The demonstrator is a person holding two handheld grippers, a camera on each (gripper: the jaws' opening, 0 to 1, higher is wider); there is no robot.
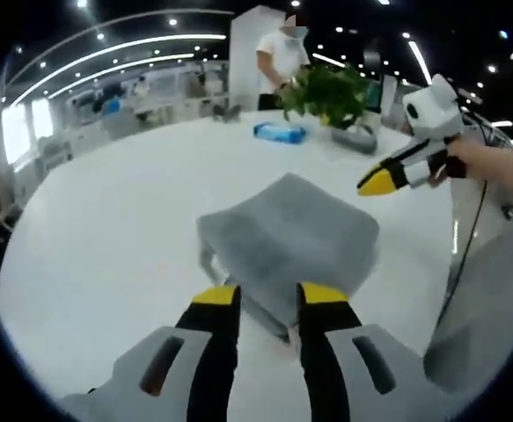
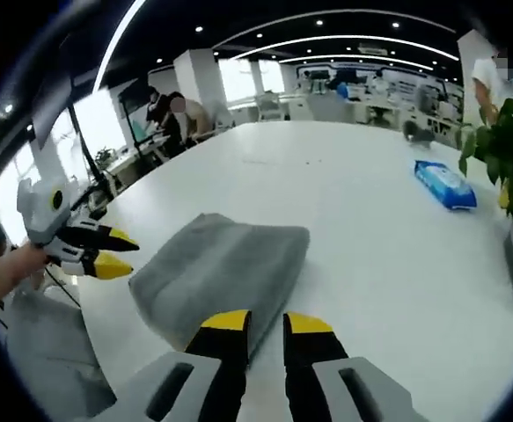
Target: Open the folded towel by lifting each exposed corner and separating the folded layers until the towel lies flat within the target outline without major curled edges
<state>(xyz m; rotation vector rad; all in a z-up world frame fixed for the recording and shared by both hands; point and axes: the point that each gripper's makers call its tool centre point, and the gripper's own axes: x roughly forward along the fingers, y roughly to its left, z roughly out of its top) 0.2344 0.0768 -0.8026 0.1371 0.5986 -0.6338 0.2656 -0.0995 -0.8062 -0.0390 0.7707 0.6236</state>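
Left tongs: jaws parted by a narrow gap, yellow tips at the near edge of the folded grey towel; whether cloth sits between them cannot be told, and no layer is seen lifted. Right tongs: jaws likewise slightly apart, tips just at the towel's near edge from the opposite side, gripping nothing that can be seen. Each tool also appears in the other's view: the right tongs held in a hand above and beside the towel, the left tongs just off the towel's side.

The towel lies folded into a thick pad on the white table, near its edge. No target outline can be made out on the surface.

Farther off stand a blue packet, a potted plant and a person at the far side.

Risks, as judged: a narrow jaw gap may pinch several layers at once, so the whole pad lifts or drags instead of unfolding. Pulling from both sides together could bunch the cloth or slide it toward the table edge. Releasing a corner too high would likely leave a curled edge.
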